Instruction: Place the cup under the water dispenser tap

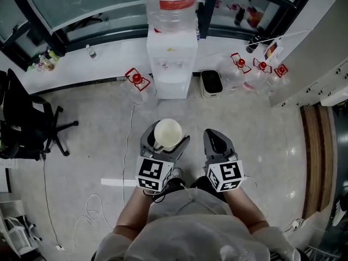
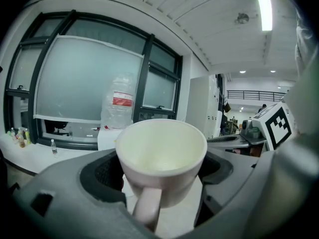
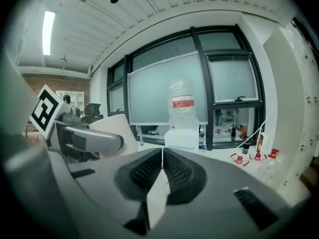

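A cream mug (image 1: 167,134) is held upright between the jaws of my left gripper (image 1: 163,143), its mouth up and empty. In the left gripper view the mug (image 2: 162,159) fills the middle, its handle pointing back at the camera. The white water dispenser (image 1: 171,64) with a clear bottle (image 1: 170,4) on top stands ahead against the window ledge, well beyond the mug. It also shows as the dispenser (image 2: 110,136) and the dispenser (image 3: 182,136) in the gripper views. My right gripper (image 1: 216,143) hangs beside the left one, jaws pressed together with nothing between them.
A small dark bin (image 1: 211,83) sits right of the dispenser. Empty bottles with red caps (image 1: 260,69) lie at the right, one more (image 1: 136,81) at the left. A black office chair (image 1: 27,124) stands far left. A cable (image 1: 129,140) runs over the floor.
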A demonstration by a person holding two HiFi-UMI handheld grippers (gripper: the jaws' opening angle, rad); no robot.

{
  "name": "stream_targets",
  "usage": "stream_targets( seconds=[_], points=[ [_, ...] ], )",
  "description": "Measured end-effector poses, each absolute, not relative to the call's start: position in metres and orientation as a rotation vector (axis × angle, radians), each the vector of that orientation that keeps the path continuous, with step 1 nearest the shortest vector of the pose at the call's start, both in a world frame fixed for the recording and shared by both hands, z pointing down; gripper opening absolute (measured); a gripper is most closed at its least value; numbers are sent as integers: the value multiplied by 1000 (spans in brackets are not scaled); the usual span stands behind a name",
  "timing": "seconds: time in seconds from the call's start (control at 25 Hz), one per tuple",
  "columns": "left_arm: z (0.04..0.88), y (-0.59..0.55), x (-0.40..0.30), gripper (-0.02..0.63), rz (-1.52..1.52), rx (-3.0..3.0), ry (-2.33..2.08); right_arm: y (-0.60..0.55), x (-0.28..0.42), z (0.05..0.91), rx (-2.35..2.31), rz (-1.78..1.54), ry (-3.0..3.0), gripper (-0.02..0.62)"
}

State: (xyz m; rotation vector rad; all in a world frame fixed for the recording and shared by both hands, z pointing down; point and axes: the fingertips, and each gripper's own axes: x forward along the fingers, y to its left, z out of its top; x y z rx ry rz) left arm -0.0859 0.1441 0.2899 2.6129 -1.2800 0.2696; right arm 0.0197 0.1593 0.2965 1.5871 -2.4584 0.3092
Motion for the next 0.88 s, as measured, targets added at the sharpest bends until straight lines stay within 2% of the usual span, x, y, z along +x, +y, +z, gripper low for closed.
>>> stream_targets(
  seconds=[0.4,0.88],
  points=[
    [314,71,-70,443,356,2559,-1327,67,26,329,1484,422,-2511,29],
    [344,-37,-36,445,379,2443,-1473,-55,69,360,1315,441,-2563,29]
  ],
)
